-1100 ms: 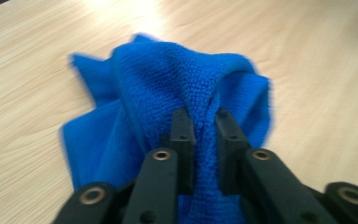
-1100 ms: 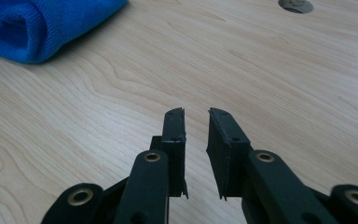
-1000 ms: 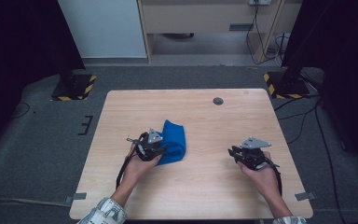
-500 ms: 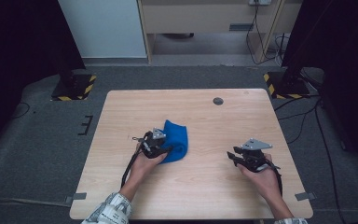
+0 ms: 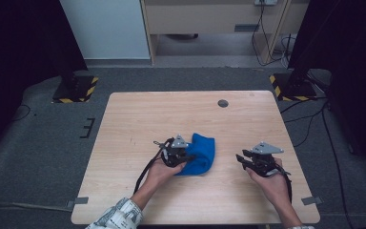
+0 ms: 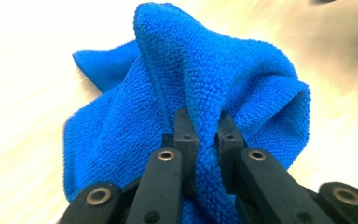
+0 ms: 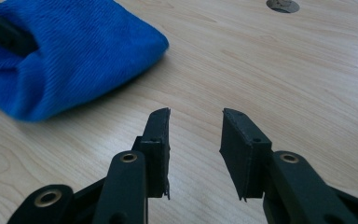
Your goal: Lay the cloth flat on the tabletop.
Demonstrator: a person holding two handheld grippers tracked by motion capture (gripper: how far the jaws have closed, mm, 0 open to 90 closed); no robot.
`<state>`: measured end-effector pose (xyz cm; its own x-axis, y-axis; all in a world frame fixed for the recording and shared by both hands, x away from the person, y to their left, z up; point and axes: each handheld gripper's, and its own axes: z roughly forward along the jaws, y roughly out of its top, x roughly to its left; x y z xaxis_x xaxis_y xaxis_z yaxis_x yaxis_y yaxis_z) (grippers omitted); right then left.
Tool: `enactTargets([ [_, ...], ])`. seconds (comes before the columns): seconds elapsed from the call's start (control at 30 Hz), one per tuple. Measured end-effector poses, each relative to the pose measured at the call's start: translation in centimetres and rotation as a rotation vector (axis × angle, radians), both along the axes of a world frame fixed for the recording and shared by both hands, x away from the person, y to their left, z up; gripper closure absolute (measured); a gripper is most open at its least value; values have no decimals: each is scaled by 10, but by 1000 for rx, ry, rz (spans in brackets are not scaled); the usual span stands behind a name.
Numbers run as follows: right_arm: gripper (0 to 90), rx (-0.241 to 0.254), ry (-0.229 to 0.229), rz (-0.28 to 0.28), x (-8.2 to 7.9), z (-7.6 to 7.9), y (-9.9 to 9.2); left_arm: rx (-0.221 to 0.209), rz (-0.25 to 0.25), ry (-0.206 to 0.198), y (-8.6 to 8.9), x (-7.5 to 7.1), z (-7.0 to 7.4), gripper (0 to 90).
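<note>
A high view looks down on a light wooden table (image 5: 138, 119) on grey carpet, a person's forearms entering from the bottom edge; a blue microfibre cloth (image 5: 201, 153) lies bunched just below the centre of the frame, partly folded over on itself rather than spread flat; the left gripper (image 5: 185, 156) sits at the cloth's left edge, and in the left gripper view its two black jaws have just been closing and now pinch a raised fold of the blue cloth (image 6: 214, 93) between their pads, the fabric bulging up and around the tips; the right gripper (image 5: 244, 159) rests lower right of centre, well apart from the cloth, and in the right gripper view its jaws (image 7: 193, 135) stand spread with nothing but bare wood between them, the cloth (image 7: 74, 51) lying in the upper left of that frame; a small dark round grommet (image 5: 223, 103) sits in the tabletop toward the upper right of the table; as a judgement, the work appears to be folding or gathering the cloth, with one edge already gripped and drawn over; what seems left is finishing the fold, likely with the idle right gripper taking another edge, then releasing.
</note>
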<state>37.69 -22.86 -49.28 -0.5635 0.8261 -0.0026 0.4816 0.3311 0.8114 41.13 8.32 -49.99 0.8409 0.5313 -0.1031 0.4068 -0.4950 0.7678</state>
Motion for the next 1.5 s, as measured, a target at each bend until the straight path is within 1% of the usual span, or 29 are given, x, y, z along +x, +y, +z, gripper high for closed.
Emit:
enactTargets([
  [0.03,628,-2,-1,6,1,0,2,10,-21,-13,-3,-3,2,826],
  [0.07,628,-2,0,9,3,0,6,28,-29,-28,-5,-5,2,825],
  [0.13,626,0,4,21,6,0,14,45,-25,-41,-6,-5,1,812],
  [0.2,618,0,3,34,11,0,22,54,-16,-46,-5,-4,-3,757],
  [0.23,609,-3,7,42,13,-1,26,56,-4,-60,-3,-4,-4,690],
  [0.3,584,-7,13,53,18,-2,35,41,21,-70,0,-6,-2,500],
  [0.33,566,-9,15,62,21,-3,39,50,22,-83,3,-8,-1,438],
  [0.37,546,-12,17,72,23,-4,42,58,31,-107,5,-11,1,394],
  [0.4,522,-17,16,76,25,-4,46,54,37,-124,9,-14,3,355],
  [0.43,495,-25,18,74,27,-5,49,49,46,-130,13,-16,4,333],
  [0.5,443,-16,27,70,34,-7,53,43,72,-158,23,-21,7,291],
  [0.53,422,-16,27,67,38,-8,55,34,81,-163,28,-22,7,284],
  [0.6,387,7,38,68,45,-9,58,17,92,-145,35,-23,7,268],
  [0.67,354,17,49,65,50,-11,61,11,101,-155,40,-23,6,256],
  [0.7,353,21,56,68,52,-13,62,4,103,-149,41,-23,6,250],
  [0.73,352,30,66,73,53,-15,64,6,101,-144,42,-23,5,230],
  [0.77,335,48,88,99,57,-19,70,18,94,-140,42,-23,3,196],
  [0.8,335,48,88,99,57,-19,70,24,89,-136,41,-22,0,196],
  [0.87,337,45,97,114,61,-21,77,19,104,-129,39,-21,-5,142],
  [0.97,302,21,102,116,65,-24,88,-28,142,-114,37,-19,-9,82],
  [1.07,289,-18,104,111,66,-27,95,-41,156,-132,40,-22,-6,64],
  [1.13,302,-16,91,115,66,-26,95,-53,172,-155,51,-25,1,65],
  [1.2,368,-10,84,115,65,-22,93,-56,201,-166,65,-26,6,102],
  [1.23,372,-18,90,107,66,-23,92,-51,217,-170,72,-26,8,114],
  [1.27,390,-11,97,102,66,-24,91,-45,238,-169,79,-25,9,131],
  [1.33,424,-19,111,101,68,-27,90,-35,270,-150,92,-25,6,183],
  [1.37,452,-25,115,99,68,-29,90,-22,281,-138,97,-24,3,203],
  [1.43,500,-27,130,102,69,-31,91,-2,297,-108,100,-21,-4,244],
  [1.5,565,-37,137,113,69,-33,92,15,294,-81,100,-17,-9,261],
])
